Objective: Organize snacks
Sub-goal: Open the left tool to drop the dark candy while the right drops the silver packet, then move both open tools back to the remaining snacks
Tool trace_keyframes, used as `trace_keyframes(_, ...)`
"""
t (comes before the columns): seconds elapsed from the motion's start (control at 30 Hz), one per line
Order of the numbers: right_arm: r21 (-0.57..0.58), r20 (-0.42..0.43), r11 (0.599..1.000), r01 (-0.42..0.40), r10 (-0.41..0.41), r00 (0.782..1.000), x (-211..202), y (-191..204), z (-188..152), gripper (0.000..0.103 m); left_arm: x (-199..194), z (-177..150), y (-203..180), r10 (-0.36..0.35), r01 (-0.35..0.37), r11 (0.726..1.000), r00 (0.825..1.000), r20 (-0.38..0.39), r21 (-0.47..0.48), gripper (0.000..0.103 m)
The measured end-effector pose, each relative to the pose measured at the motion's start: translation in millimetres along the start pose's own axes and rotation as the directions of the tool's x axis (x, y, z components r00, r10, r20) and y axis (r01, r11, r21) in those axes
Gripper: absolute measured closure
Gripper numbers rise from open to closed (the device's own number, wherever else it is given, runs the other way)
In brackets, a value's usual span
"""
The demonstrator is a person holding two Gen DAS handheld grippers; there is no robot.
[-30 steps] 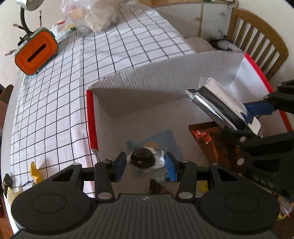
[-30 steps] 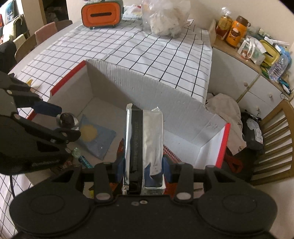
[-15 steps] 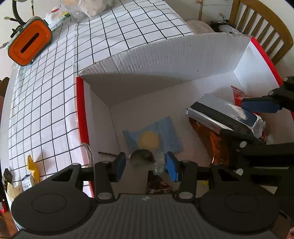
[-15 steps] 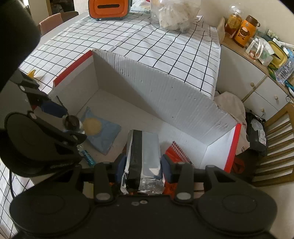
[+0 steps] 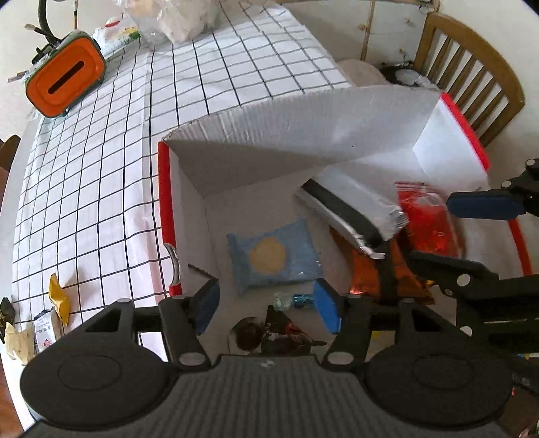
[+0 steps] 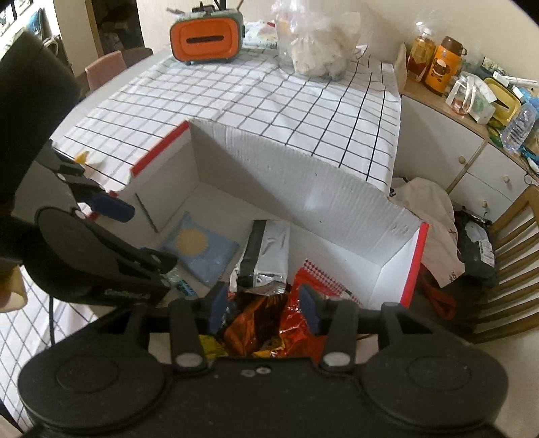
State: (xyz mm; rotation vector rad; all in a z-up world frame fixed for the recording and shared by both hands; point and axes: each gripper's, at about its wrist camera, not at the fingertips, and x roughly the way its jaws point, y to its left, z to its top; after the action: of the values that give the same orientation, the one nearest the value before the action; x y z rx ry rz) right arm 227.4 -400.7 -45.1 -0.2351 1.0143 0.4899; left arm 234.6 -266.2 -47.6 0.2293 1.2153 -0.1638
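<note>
A white cardboard box (image 5: 303, 134) with red edges stands on the checked tablecloth. My left gripper (image 5: 266, 305) hangs over its near left part, jaws opening, nothing between the pads. Below it lies a dark round snack (image 5: 247, 337) in clear wrap on the box floor. My right gripper (image 6: 264, 303) is over the right part, jaws opening and free of the silver packet (image 6: 269, 252). That packet lies in the box, partly on a red packet (image 5: 424, 219) and an orange packet (image 5: 370, 273). A blue packet (image 5: 273, 256) with a yellow disc lies flat in the middle.
An orange tissue box (image 5: 64, 81) and a clear plastic bag (image 5: 182, 17) stand at the table's far end. Yellow wrappers (image 5: 59, 300) lie on the cloth left of the box. A wooden chair (image 5: 471, 74) and a cabinet with bottles (image 6: 438, 64) stand to the right.
The right gripper lowered the silver packet into the box and let go. The left gripper released the dark round snack, which now lies on the box floor. Both jaws have widened.
</note>
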Motion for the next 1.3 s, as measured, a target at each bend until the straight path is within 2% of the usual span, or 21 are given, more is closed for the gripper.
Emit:
trace_keyframes(0.27,0.012,0.051,1.000,-0.028,0.027,0.998,-26,5,-4,0.050,-31,-13,-1,0.003,-0.004,1.000,0.996,0.093,0.009,0.033)
trace_keyframes(0.4,0.011,0.073,0.999,-0.041,0.040,0.997,-36,10,-3,0.048,-45,-22,3,0.018,-0.019,1.000,0.990,0.138,0.002,0.032)
trace_keyframes(0.57,0.016,0.114,0.998,-0.054,0.052,0.992,-48,19,-1,0.039,-62,-33,15,0.010,-0.006,1.000,0.981,0.195,-0.022,0.027)
trace_keyframes(0.67,0.024,0.138,0.997,-0.072,0.068,0.988,-54,24,1,0.036,-73,-41,24,0.012,-0.003,0.999,0.971,0.239,-0.035,0.025)
trace_keyframes(0.93,0.045,0.201,0.992,-0.117,0.106,0.974,-65,45,9,0.021,-95,-63,57,0.018,0.007,0.997,0.942,0.335,-0.073,0.022)
trace_keyframes(1.03,0.057,0.225,0.989,-0.134,0.118,0.967,-68,55,12,0.018,-101,-71,72,0.018,0.019,0.995,0.931,0.365,-0.095,0.018)
trace_keyframes(1.3,0.082,0.297,0.982,-0.172,0.140,0.945,-70,92,20,0.004,-113,-96,115,0.046,0.007,0.993,0.889,0.456,-0.114,0.013)
